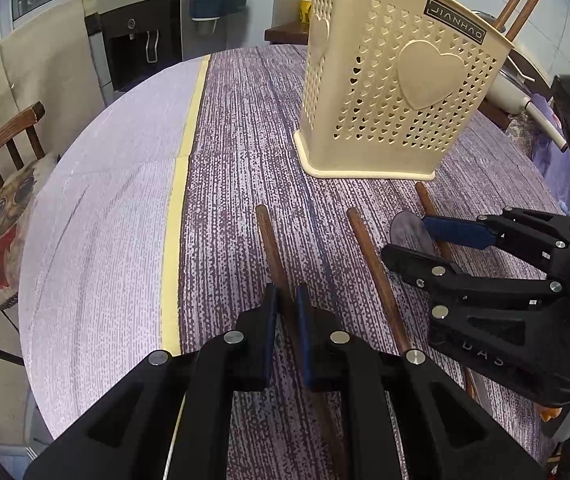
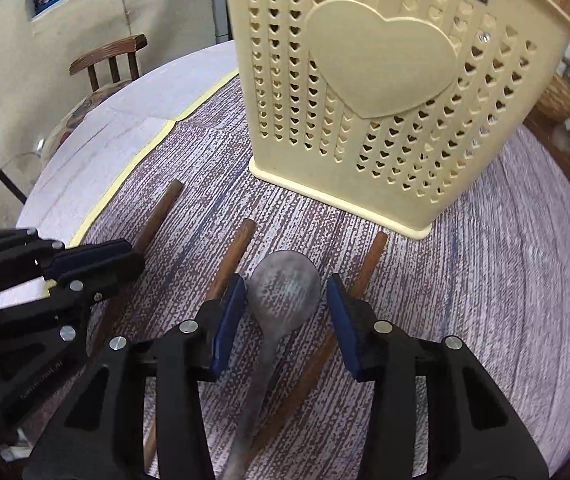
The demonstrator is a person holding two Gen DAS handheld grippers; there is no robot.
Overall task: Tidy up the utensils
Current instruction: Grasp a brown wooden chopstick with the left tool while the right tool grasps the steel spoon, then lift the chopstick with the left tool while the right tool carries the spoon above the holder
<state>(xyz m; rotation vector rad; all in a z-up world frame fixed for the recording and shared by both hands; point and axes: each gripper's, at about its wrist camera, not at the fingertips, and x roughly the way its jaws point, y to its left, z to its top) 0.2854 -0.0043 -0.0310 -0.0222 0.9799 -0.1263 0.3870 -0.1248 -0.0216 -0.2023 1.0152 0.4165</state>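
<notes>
Left gripper (image 1: 287,300) pinches a brown chopstick (image 1: 271,240) lying on a round table (image 1: 105,220) with purple striped cloth. Right gripper (image 2: 285,304) spreads wide around a metal spoon (image 2: 285,292) between two more chopsticks. A cream heart-patterned utensil holder (image 1: 397,80) stands just behind. A wooden chair (image 1: 9,140) sits beside the table.

On the bench (image 2: 505,280): holder (image 2: 365,100) at back, three chopsticks (image 2: 233,256) before it, spoon (image 2: 285,292) lying between two.
</notes>
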